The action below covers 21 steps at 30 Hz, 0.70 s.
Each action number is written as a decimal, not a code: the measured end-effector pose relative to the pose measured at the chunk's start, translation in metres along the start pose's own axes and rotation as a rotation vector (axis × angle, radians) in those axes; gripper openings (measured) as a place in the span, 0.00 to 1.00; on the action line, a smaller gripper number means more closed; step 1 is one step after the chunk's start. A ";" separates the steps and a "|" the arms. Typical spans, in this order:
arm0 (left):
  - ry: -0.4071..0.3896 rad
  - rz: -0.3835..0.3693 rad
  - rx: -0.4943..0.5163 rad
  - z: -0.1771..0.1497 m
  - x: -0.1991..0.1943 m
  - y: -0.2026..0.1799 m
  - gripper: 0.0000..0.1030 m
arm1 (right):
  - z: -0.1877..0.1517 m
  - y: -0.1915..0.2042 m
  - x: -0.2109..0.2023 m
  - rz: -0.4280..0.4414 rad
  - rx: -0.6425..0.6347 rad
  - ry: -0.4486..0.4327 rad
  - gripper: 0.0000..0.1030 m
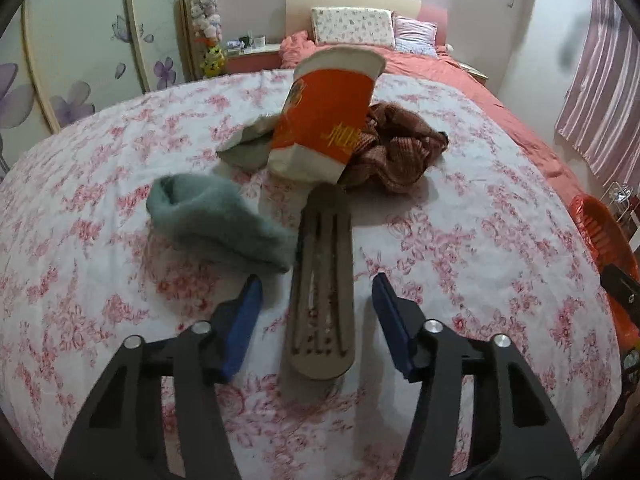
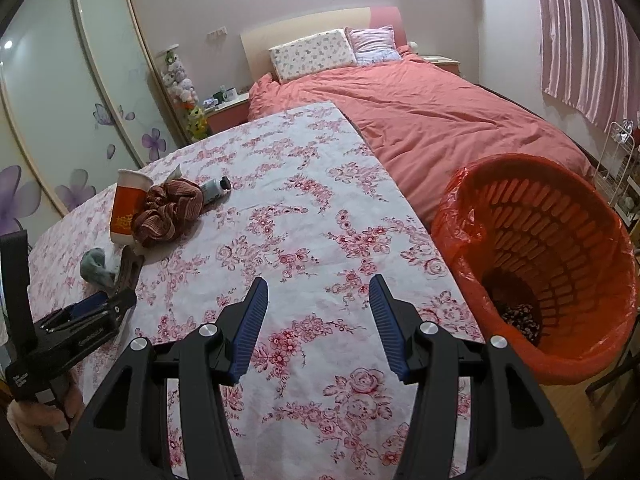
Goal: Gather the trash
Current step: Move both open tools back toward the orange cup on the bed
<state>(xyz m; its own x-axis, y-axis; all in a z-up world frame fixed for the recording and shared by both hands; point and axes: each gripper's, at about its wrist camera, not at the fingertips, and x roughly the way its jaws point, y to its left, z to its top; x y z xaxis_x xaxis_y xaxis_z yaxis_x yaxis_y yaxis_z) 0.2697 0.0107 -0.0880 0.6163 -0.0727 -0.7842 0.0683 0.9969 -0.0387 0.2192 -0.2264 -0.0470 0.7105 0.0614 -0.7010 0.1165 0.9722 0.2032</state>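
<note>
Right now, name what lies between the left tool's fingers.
A flat slotted brown piece lies between the open left tool's fingers, untouched, in the left wrist view.

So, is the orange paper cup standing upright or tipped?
Tipped. The cup leans left, its white rim off-centre over its base, resting against the brown cloth.

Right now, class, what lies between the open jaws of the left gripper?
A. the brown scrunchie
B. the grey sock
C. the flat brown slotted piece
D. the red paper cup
C: in the left wrist view the flat brown slotted piece runs lengthwise between the open left gripper, whose pads stand clear of it on both sides.
</note>
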 end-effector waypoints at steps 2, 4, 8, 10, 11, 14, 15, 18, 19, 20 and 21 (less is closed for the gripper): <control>0.001 0.010 0.004 0.000 0.001 -0.002 0.43 | 0.000 0.001 0.002 0.000 -0.001 0.005 0.52; 0.001 0.012 0.012 -0.001 0.001 -0.003 0.37 | -0.001 0.002 0.004 0.000 -0.001 0.010 0.52; 0.002 0.019 0.020 0.000 0.002 -0.004 0.37 | -0.002 0.004 0.007 0.004 0.001 0.021 0.52; 0.003 0.018 0.026 0.002 0.004 -0.007 0.37 | -0.002 0.005 0.008 0.005 -0.001 0.025 0.52; 0.004 0.016 0.029 0.002 0.005 -0.008 0.36 | -0.003 0.006 0.008 0.005 -0.003 0.026 0.52; 0.001 0.000 0.032 0.003 0.005 -0.008 0.32 | -0.003 0.010 0.007 0.003 -0.013 0.026 0.52; 0.001 -0.006 0.034 0.002 0.004 -0.007 0.32 | -0.002 0.011 0.007 0.003 -0.014 0.026 0.52; -0.002 -0.016 0.038 -0.002 -0.001 0.002 0.32 | -0.001 0.015 0.005 0.005 -0.024 0.024 0.52; -0.003 -0.020 0.037 -0.004 -0.002 0.005 0.32 | -0.001 0.017 0.005 0.006 -0.029 0.023 0.52; -0.003 -0.020 0.036 -0.006 -0.005 0.011 0.32 | -0.001 0.019 0.006 0.007 -0.033 0.024 0.52; -0.004 -0.016 0.035 -0.009 -0.007 0.017 0.32 | 0.000 0.022 0.007 0.008 -0.039 0.025 0.52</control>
<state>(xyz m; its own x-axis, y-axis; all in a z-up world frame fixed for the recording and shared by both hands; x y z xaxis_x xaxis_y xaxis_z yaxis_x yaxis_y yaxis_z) 0.2597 0.0281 -0.0884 0.6178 -0.0887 -0.7813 0.1054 0.9940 -0.0294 0.2261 -0.2041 -0.0473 0.6935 0.0748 -0.7166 0.0830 0.9797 0.1826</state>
